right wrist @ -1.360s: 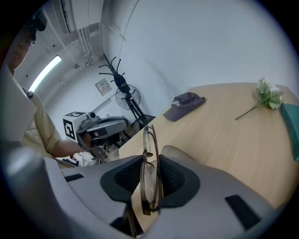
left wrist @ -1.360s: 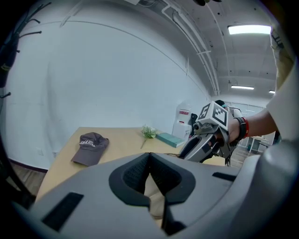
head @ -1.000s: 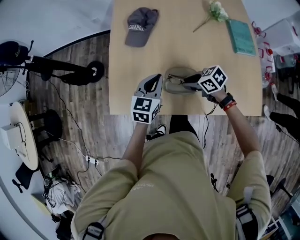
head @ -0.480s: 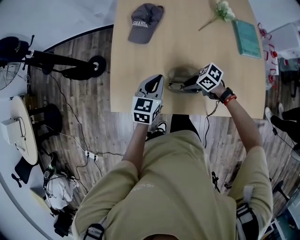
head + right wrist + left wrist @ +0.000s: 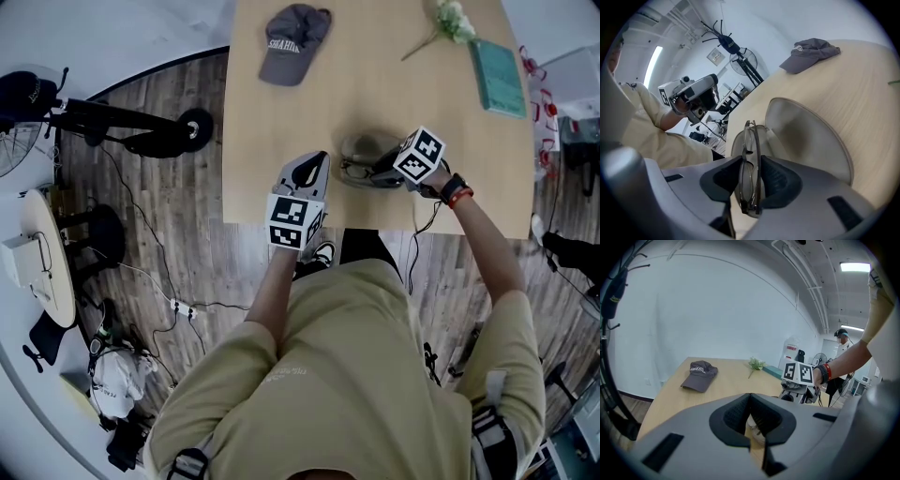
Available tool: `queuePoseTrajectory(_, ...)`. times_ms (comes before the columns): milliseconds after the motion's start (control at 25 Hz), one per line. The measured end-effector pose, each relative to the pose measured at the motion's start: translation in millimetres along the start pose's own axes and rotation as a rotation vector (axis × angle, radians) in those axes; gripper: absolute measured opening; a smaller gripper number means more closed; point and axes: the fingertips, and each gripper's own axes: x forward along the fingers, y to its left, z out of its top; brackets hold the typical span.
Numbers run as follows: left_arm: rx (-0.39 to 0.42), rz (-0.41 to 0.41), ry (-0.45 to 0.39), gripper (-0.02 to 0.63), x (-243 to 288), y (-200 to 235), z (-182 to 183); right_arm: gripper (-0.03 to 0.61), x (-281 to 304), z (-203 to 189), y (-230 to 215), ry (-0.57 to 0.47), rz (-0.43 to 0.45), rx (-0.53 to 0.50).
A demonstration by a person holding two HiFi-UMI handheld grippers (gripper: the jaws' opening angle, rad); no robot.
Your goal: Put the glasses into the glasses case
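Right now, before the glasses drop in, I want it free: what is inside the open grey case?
The grey oval glasses case shows bare lining in its exposed half. The folded thin-framed glasses, clamped by the right hand-held gripper, cover part of the other half.

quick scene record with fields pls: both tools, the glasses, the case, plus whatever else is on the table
left tool: shut, empty, at the table's near edge
right tool: shut on glasses
glasses: folded, held on edge just over the case's lower half
glasses case: open, lid raised, resting on the table
table: light wood
other items: grey cap, flower sprig, teal book, all at the far end
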Motion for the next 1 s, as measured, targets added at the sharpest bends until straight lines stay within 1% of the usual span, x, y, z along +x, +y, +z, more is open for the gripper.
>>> queuePoseTrajectory(80,0.001,-0.006,0.008,0.023,1,-3,-3,0.142,2,-5,1,0.040,-0.001,-0.027)
queuePoseTrajectory(160,0.002,-0.009,0.012,0.023,1,-3,-4,0.149,5,-7,-3,0.082,-0.025,-0.055)
queuePoseTrajectory(200,0.002,-0.009,0.013,0.023,0,-3,-4,0.165,5,-7,-5,0.103,-0.044,-0.070)
queuePoseTrajectory(240,0.001,-0.008,0.015,0.023,0,-2,-3,0.211,5,-7,-7,0.122,-0.059,-0.084)
queuePoseTrajectory(280,0.002,-0.007,0.017,0.023,0,-2,-2,0.237,4,-7,-7,0.134,-0.066,-0.094)
queuePoseTrajectory(400,0.005,-0.011,0.023,0.023,-2,-2,1,0.276,0,-1,-5,0.126,-0.088,-0.118)
queuePoseTrajectory(520,0.010,-0.010,0.014,0.023,0,-8,3,0.282,-10,0,-6,0.098,-0.123,-0.141)
queuePoseTrajectory(640,0.014,-0.010,-0.006,0.023,-5,-9,5,0.276,-20,3,1,0.042,-0.164,-0.141)
queuePoseTrajectory(760,0.017,-0.010,-0.026,0.023,-17,-11,6,0.258,-31,10,13,-0.055,-0.224,-0.110)
queuePoseTrajectory(880,0.017,-0.012,-0.045,0.023,-33,-20,7,0.256,-45,12,28,-0.184,-0.281,-0.052)
queuePoseTrajectory(1000,0.029,-0.019,-0.066,0.023,-48,-28,11,0.246,-66,17,45,-0.339,-0.338,0.013)
